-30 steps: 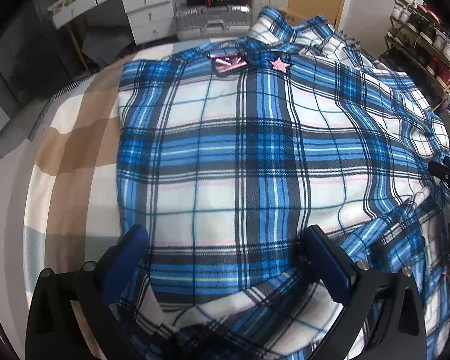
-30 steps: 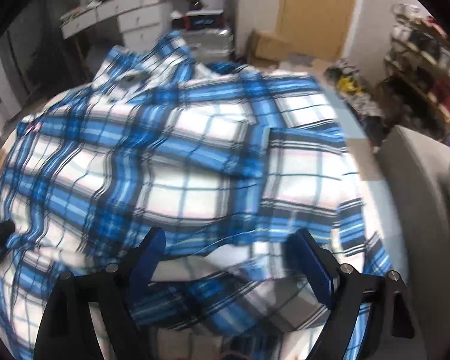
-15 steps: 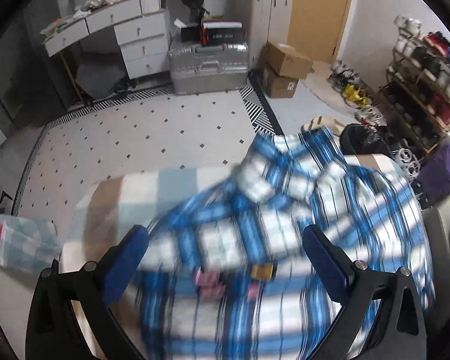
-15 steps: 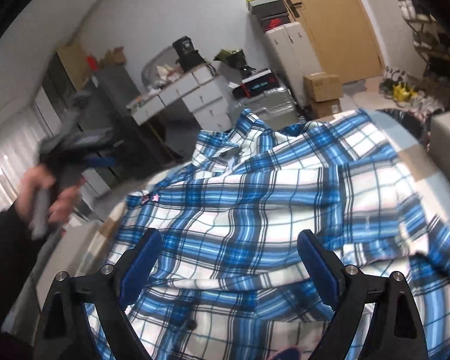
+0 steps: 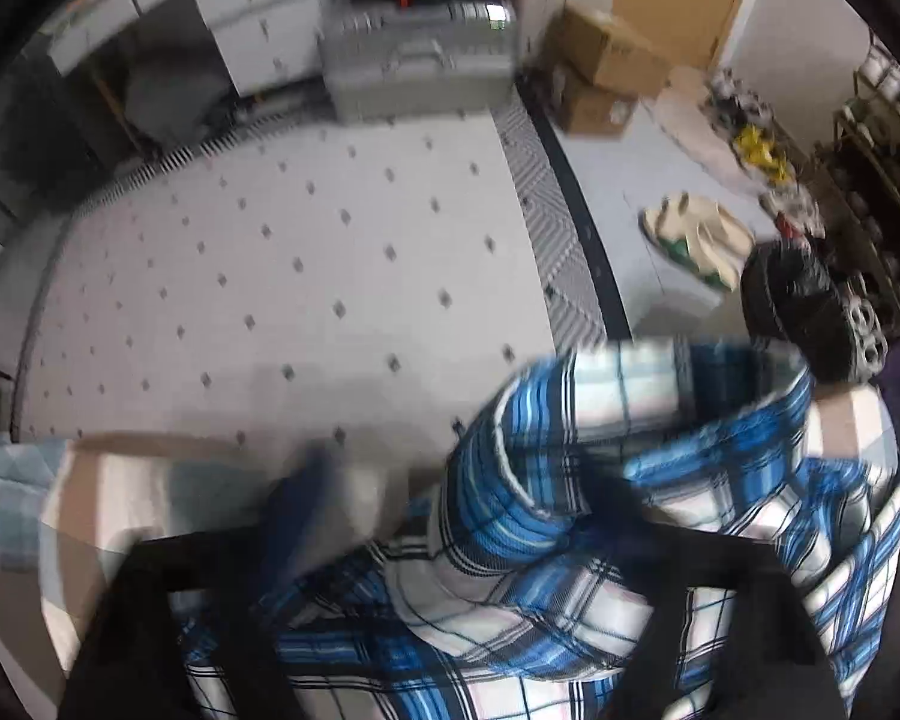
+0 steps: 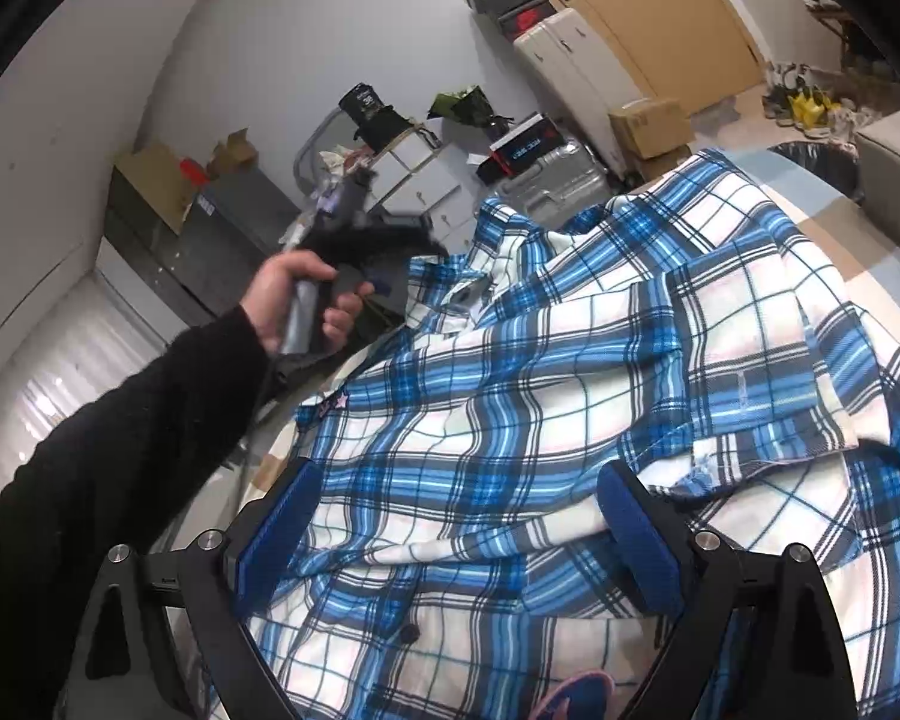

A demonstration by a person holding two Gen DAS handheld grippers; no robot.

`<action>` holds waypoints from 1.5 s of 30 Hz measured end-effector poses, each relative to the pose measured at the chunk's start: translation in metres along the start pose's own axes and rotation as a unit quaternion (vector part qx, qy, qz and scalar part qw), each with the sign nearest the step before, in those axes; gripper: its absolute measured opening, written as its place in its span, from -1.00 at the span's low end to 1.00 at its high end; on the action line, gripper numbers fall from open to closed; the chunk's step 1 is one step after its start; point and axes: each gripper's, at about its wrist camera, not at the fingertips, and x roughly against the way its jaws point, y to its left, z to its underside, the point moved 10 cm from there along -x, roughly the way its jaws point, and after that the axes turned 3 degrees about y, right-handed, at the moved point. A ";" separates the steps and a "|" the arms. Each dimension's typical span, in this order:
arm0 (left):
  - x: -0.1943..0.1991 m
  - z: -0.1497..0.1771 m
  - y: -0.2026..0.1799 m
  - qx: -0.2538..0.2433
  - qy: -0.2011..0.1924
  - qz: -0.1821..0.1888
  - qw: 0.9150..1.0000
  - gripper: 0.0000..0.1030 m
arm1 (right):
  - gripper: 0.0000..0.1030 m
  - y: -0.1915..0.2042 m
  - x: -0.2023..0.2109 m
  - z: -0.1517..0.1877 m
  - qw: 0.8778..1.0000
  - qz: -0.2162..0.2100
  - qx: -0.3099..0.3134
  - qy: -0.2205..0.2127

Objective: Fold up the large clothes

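Your left gripper (image 5: 450, 516) is closing at the plaid shirt's (image 6: 570, 372) collar (image 5: 528, 450), cloth bunched between its blurred fingers; take one layer only. Your right gripper (image 6: 459, 531) hovers wide and empty, jaws opening, over the shirt spread on the bed (image 5: 150, 492) below and ahead; pinch an edge before lifting.

I'm seeing my left gripper (image 5: 450, 516) smearing into blur as its jaws are closing around the shirt collar (image 5: 510, 480). Whether the pads are pressing, I can't tell.

Diamond-dotted rug (image 5: 306, 264), white drawers (image 5: 258, 30)
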 end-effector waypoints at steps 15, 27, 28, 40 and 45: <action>0.129 0.100 -0.029 -0.128 -0.094 0.016 0.987 -0.92 | 0.85 0.019 0.005 -0.021 0.999 0.032 0.024 0.001; 0.110 0.091 -0.030 -0.118 -0.090 0.040 0.988 -0.91 | 0.91 0.023 -0.111 -0.157 0.969 0.198 0.081 0.127; 0.108 0.091 -0.031 -0.118 -0.089 0.043 0.988 -0.91 | 0.89 0.015 -0.131 -0.163 0.965 0.205 0.078 0.144; 0.111 0.098 -0.032 -0.134 -0.115 0.036 0.984 -0.91 | -0.91 -0.017 -0.200 -0.178 0.944 0.249 0.092 0.195; 0.129 0.107 -0.030 -0.134 -0.128 0.032 0.982 -0.91 | -0.93 0.009 -0.166 -0.176 0.955 0.229 0.107 0.152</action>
